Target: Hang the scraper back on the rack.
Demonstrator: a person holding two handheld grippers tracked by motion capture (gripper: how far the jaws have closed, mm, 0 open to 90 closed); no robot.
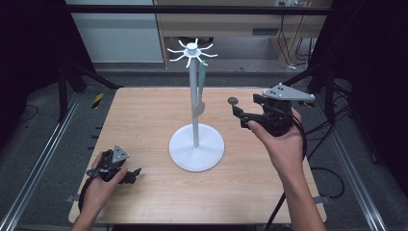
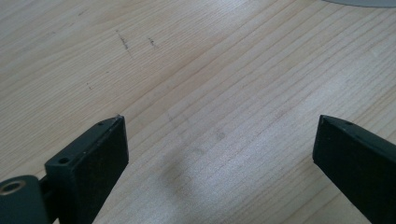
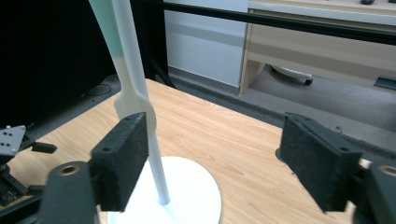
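Note:
A white rack (image 1: pixel 196 150) with a round base, a thin pole and a crown of hooks stands mid-table. From one hook hangs a utensil (image 1: pixel 202 79) with a pale green handle and a whitish rounded end. My right gripper (image 1: pixel 239 114) hovers open just right of the pole, jaws pointing left at the utensil's lower end. In the right gripper view the utensil (image 3: pixel 133 103) hangs against the pole (image 3: pixel 156 172), just beyond the left jaw of the right gripper (image 3: pixel 212 123). My left gripper (image 1: pixel 133 173) rests low at the front left, open; its own view has the left gripper (image 2: pixel 222 123) over bare wood.
A small dark round object (image 1: pixel 233 100) lies on the wooden table (image 1: pixel 144 110) behind the right gripper. The rack's base edge (image 2: pixel 364 2) lies ahead of the left gripper. Metal rails (image 1: pixel 38 159) run along both table sides; a cabinet (image 1: pixel 226 24) stands beyond.

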